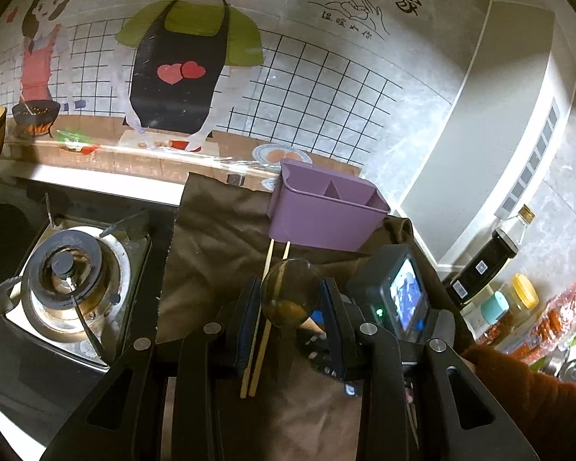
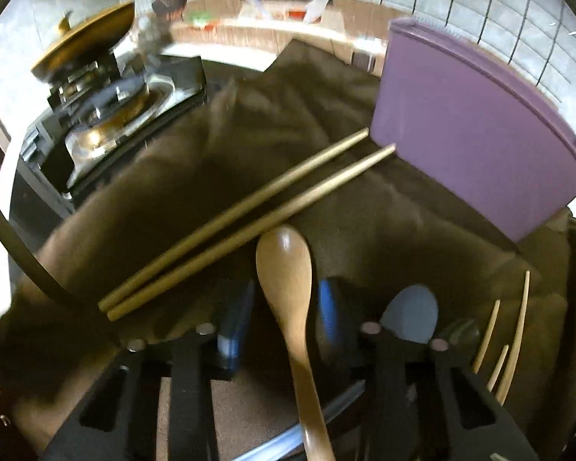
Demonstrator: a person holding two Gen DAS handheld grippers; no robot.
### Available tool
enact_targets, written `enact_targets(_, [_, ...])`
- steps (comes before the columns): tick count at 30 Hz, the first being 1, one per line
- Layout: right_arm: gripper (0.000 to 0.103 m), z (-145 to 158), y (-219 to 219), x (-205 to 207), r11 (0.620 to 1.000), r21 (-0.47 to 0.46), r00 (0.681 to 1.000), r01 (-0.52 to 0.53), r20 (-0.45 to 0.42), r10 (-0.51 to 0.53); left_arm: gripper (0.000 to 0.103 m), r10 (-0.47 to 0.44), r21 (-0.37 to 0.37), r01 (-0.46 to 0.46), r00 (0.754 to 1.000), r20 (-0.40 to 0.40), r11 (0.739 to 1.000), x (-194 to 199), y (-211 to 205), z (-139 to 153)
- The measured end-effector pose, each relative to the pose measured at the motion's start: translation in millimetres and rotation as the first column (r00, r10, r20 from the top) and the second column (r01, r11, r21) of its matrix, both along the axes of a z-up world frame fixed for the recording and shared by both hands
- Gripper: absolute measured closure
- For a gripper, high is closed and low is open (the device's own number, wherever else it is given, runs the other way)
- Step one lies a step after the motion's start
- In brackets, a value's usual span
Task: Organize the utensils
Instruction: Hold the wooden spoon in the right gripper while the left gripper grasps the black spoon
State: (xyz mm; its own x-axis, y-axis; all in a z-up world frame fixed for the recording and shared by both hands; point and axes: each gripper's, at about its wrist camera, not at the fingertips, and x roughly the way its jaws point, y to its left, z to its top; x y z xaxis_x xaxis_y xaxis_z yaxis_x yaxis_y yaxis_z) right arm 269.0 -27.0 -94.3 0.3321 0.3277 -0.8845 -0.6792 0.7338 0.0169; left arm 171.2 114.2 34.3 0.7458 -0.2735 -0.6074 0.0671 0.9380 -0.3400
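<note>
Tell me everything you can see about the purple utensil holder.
The purple utensil holder is a matte, plastic-looking box with an open top, a raised lip at its back left corner and an inner divider splitting it into compartments. It looks empty where its inside shows. It stands upright on the brown cloth near the tiled wall. The tips of the two chopsticks lie at its base; actual contact is unclear. Neither gripper touches it.

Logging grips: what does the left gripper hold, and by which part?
The left gripper holds a dark spoon, its pads at the sides of the bowl, handle trailing toward the camera.
</note>
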Motion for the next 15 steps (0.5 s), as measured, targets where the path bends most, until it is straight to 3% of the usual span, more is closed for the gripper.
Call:
enact_targets(2, [0.079, 2, -4, 1, 1.000, 0.017, 1.000, 0.004, -0.024, -0.003, 0.070, -0.004, 0.003, 0.004, 1.000, -0.001, 1.000, 1, -3, 0])
enact_targets(7, [0.079, 30, -31, -6, 0.996, 0.063, 0.998, 0.063, 0.018, -0.064, 0.070, -0.014, 0.000, 0.014, 1.000, 0.001, 1.000, 10, -12, 1])
enact_targets(8, [0.095, 37, -38, -8, 0.994, 0.071, 0.996, 0.078, 0.029, -0.080, 0.070, -0.018, -0.001, 0.018, 1.000, 0.002, 1.000, 12, -15, 2])
enact_targets(9, [0.099, 45, -45, -9, 0.993, 0.075, 0.995, 0.092, 0.042, -0.096, 0.070, -0.024, -0.002, 0.024, 1.000, 0.005, 1.000, 14, -17, 2])
enact_targets(15, [0.098, 78, -78, -18, 0.985, 0.100, 0.982, 0.140, 0.112, -0.151, 0.070, -0.043, -0.006, 0.043, 0.999, 0.030, 0.999, 23, -34, 11])
